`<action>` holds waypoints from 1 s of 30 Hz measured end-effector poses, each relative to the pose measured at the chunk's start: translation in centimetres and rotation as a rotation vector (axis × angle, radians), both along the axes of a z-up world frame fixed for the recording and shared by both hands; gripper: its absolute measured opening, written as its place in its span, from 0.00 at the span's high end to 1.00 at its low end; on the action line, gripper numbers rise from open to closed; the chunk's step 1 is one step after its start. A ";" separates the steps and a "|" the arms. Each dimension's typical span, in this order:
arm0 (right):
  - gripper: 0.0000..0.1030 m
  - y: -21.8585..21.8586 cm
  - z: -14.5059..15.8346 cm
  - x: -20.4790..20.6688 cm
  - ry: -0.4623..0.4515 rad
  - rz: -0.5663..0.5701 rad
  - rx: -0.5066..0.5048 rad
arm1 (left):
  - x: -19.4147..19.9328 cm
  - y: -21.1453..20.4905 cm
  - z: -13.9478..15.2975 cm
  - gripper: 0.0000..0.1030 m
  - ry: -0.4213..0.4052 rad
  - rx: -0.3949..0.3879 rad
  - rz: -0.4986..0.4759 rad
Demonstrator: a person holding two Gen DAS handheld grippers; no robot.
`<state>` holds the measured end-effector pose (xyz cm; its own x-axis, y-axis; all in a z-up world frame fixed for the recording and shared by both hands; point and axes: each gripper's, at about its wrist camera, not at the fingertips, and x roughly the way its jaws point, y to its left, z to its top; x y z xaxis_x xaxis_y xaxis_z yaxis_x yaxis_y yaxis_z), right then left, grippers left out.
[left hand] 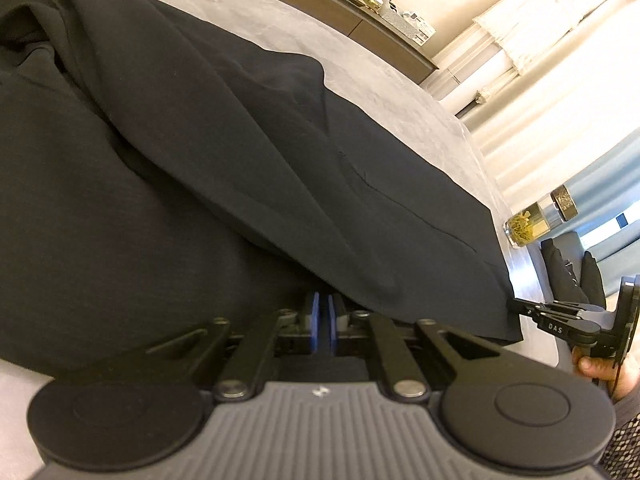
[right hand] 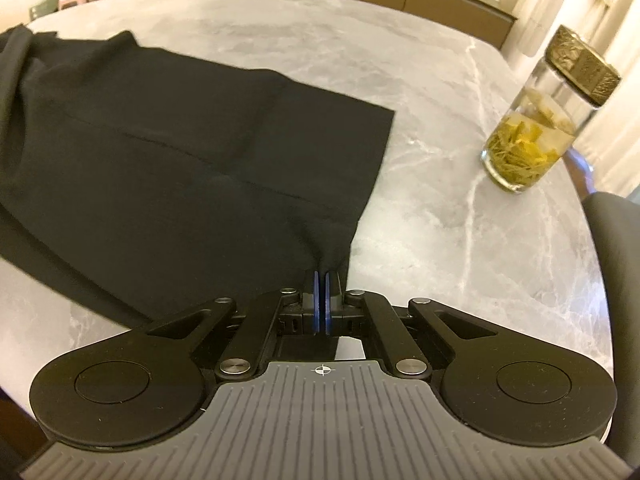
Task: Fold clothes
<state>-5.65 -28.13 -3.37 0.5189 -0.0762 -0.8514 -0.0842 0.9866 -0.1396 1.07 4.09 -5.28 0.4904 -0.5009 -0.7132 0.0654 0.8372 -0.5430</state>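
On the grey marble table [right hand: 440,80], reference landmark throughout, lies the black garment [right hand: 180,168]: it covers the left part of the table, flat toward its hem corner, bunched into heavy folds farther left in the left wrist view. Bare marble lies beyond the garment's far edge and to its right.

Glass jar [right hand: 536,136] with a gold lid stands on the table near the right rim, well apart from the garment hem. A dark chair back shows just off that same rim.

Right gripper [right hand: 322,280]: jaws narrowed right down, pinching the near hem corner of the garment at the table's front edge; cloth puckers into the pads. Left gripper [left hand: 324,308]: jaws nearly together at the near edge of the cloth, under a raised fold; whether fabric is actually between the pads cannot be told.

Risks, as judged:
- Left pinch may hold nothing or only one layer, so a lift would leave that side behind and skew the fold.
- Thin corner bite on the right could slip if pulled against the bunched mass.
- A rightward sweep could reach the jar.

Room: open marble toward the far side; least clearance at the right rim.
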 end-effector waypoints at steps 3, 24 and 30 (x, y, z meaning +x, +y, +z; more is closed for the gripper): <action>1.00 0.0 0.3 0.1 0.040 0.013 -0.011 | -0.2 0.2 0.2 0.93 -0.014 0.000 -0.004; 0.61 13.8 -0.8 3.4 -0.011 0.224 -0.047 | -1.2 25.9 3.0 0.96 0.115 0.136 0.636; 0.60 11.9 0.1 4.3 0.057 0.129 -0.176 | -4.0 30.9 5.5 0.86 0.120 0.099 0.959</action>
<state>-1.39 -16.27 -3.27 0.4856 -0.1625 -0.8589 -0.2203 0.9281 -0.3002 -2.95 35.00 0.21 0.5801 0.1387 -0.8027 -0.7198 0.5486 -0.4253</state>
